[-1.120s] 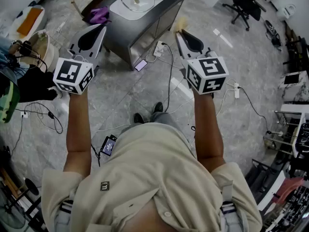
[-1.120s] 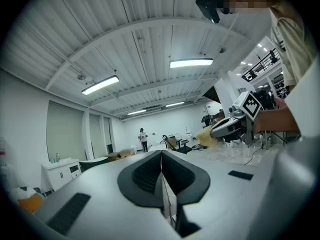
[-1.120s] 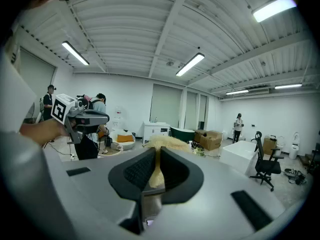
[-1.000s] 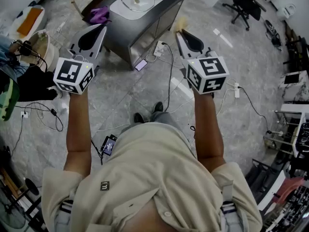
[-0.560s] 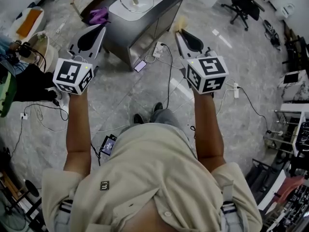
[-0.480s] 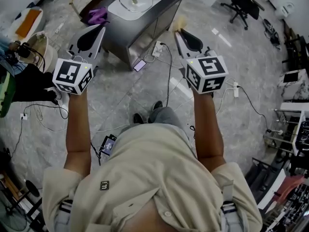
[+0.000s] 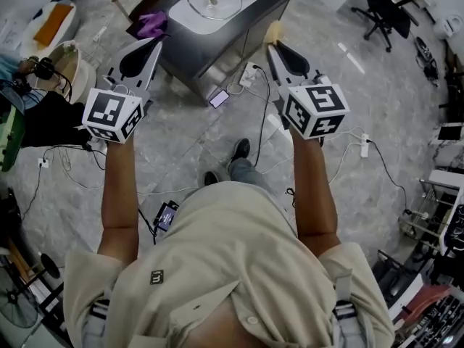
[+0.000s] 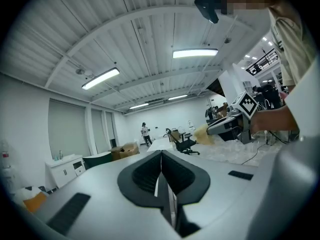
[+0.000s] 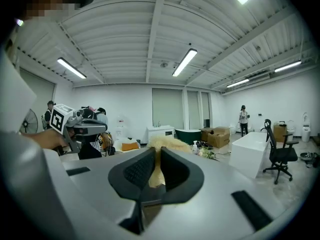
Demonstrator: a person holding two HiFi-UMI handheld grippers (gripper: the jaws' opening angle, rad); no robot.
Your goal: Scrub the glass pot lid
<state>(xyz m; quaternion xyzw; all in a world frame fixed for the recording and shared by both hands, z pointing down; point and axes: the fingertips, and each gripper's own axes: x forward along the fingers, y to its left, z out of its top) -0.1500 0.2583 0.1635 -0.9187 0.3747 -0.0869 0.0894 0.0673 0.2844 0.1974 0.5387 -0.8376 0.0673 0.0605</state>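
- Beneath you: grey marbled floor [image 7: 181, 140].
- Ahead of you: a dark cabinet [image 7: 212, 55]; an office chair [image 7: 380, 9] further right.
- Overhead: white ribbed ceiling [image 9: 125, 39], strip lights [image 9: 184, 62].

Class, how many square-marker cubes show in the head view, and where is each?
2. One marker cube rides on the left gripper; the other on the right gripper, which grips a yellow sponge. None seems hidden.
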